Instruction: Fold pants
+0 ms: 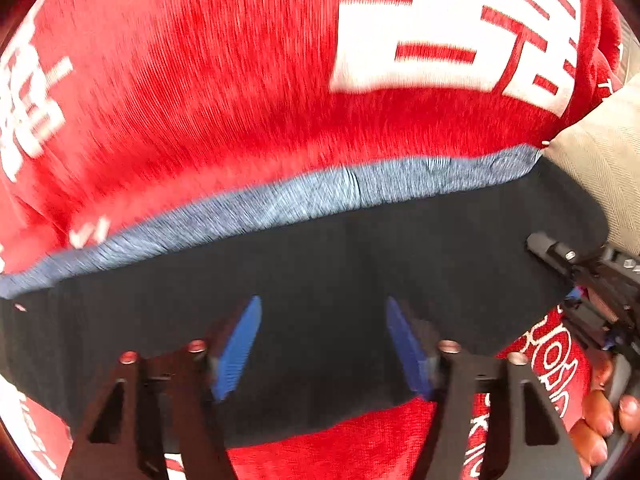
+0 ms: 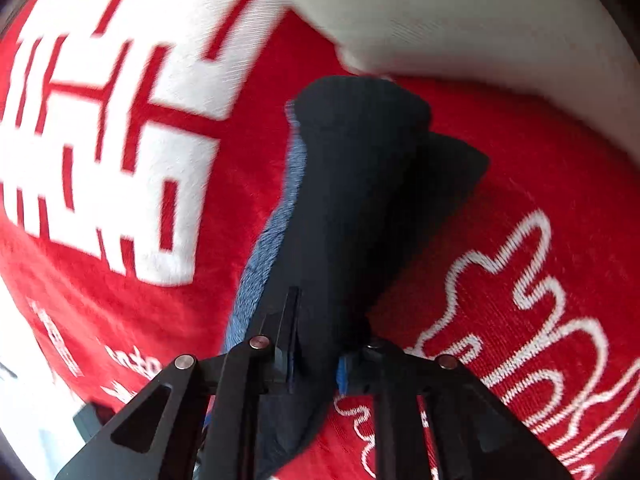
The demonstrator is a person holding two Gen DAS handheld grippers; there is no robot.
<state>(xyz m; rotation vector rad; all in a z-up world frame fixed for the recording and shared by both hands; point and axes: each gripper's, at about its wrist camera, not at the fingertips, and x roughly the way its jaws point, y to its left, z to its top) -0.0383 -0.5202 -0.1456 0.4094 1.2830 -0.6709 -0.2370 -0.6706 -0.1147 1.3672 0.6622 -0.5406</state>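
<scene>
While your left gripper [image 1: 324, 344] hangs above the pants [image 1: 320, 272], its two blue pads [image 1: 236, 350] stand spread apart at the bottom centre of the left wrist view, with only dark cloth showing in the gap and neither pad pressing on it. Note that no fold of fabric rises between them. Your right gripper [image 2: 316, 356] sits at the bottom centre of the right wrist view, its jaws drawn close and pinching a gathered fold of the pants [image 2: 348, 200]; the dark cloth runs from the jaws up toward the middle of the frame, where it ends in a bunched end.

From the left wrist view, the pants lie as a broad dark band across the middle of the frame, with a grey-blue edge strip [image 1: 304, 196] along their upper side (the same strip runs down the left side of the fold in the right wrist view). Beneath them lies a red blanket [image 1: 224, 92] with large white printed characters. At the right edge you see the right gripper [image 1: 592, 280] and the fingers of your hand [image 1: 600, 420] around its handle. A pale cushion [image 1: 600, 152] fills the upper right; in the right wrist view it crosses the top.
</scene>
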